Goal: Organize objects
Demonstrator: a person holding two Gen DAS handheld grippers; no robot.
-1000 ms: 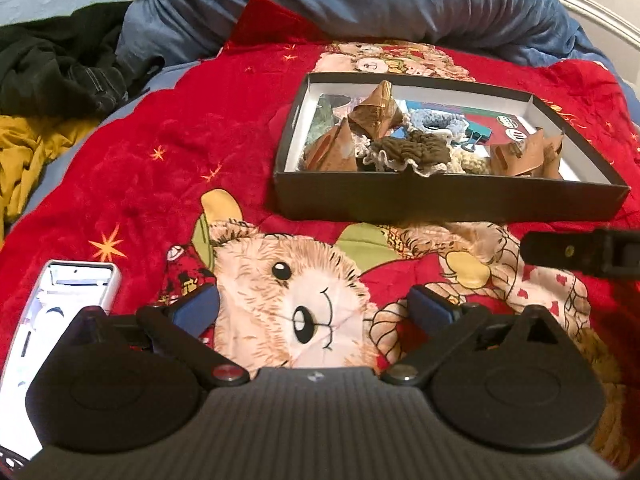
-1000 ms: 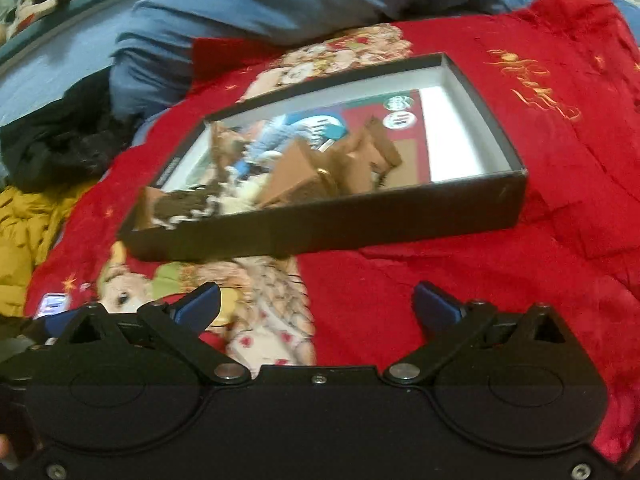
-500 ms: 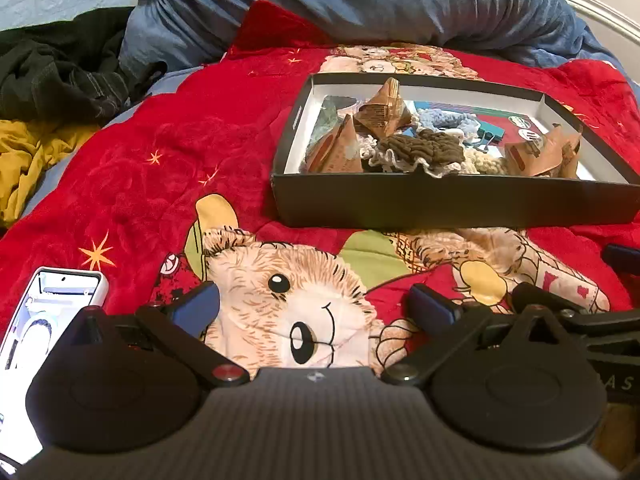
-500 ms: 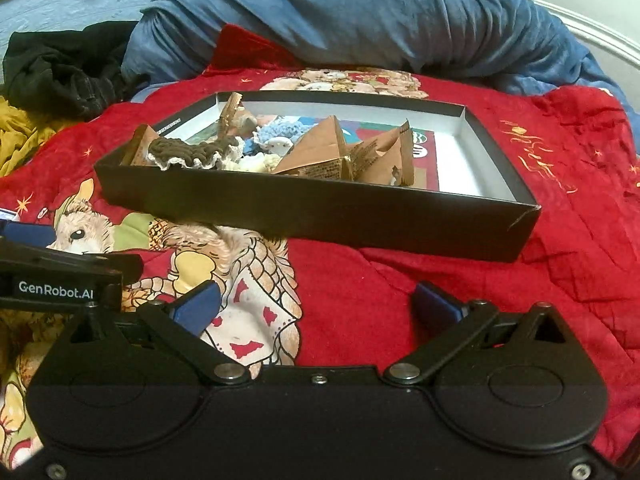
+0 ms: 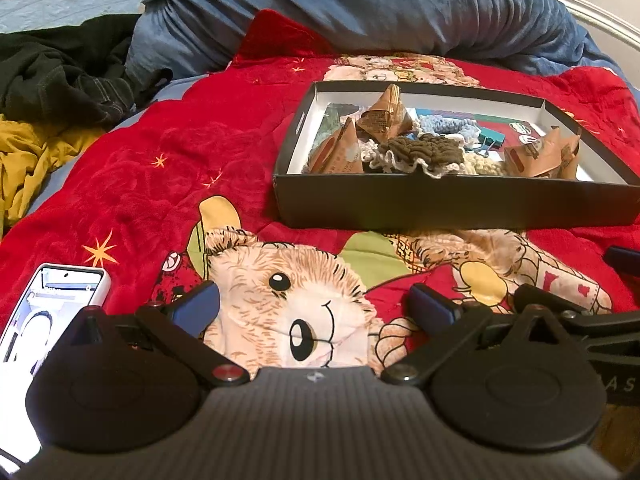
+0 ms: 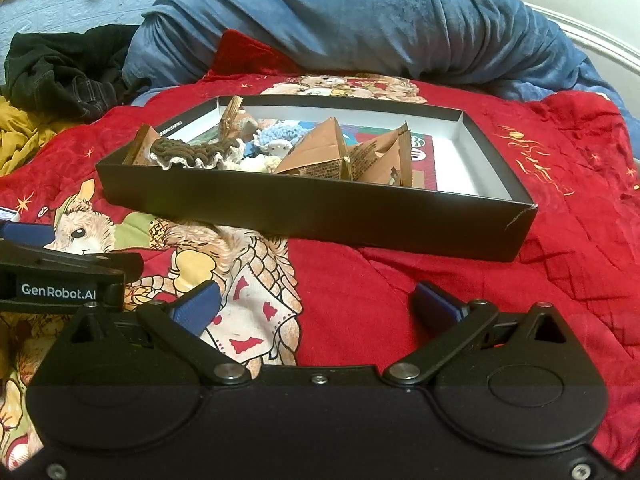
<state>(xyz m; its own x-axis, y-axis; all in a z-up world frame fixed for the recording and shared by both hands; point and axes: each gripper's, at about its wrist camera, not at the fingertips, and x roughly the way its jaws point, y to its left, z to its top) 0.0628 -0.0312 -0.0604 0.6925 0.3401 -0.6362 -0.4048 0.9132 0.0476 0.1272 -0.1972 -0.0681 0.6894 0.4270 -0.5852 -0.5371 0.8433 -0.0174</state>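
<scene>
A shallow black box (image 5: 448, 204) (image 6: 304, 208) lies on a red teddy-bear blanket (image 5: 168, 168). It holds brown paper packets (image 5: 386, 118) (image 6: 320, 156), a dark brown crocheted piece (image 5: 424, 152) (image 6: 188, 152), a pale blue crocheted piece (image 5: 448, 124) (image 6: 280, 136) and a teal binder clip (image 5: 494, 142). My left gripper (image 5: 316, 308) is open and empty over the bear print, short of the box. My right gripper (image 6: 316, 304) is open and empty, just right of the left one, whose body (image 6: 60, 276) shows at the left edge.
A white phone (image 5: 48, 312) lies on the blanket at my left. A blue duvet (image 5: 380, 12) is bunched behind the box. Black (image 5: 60, 76) and yellow clothes (image 5: 28, 160) lie at the far left. The bed's white rail (image 6: 600, 44) is at the right.
The right gripper swung from a tilted view above the box down level beside the left gripper. The left gripper drew back slightly. Both stayed open.
</scene>
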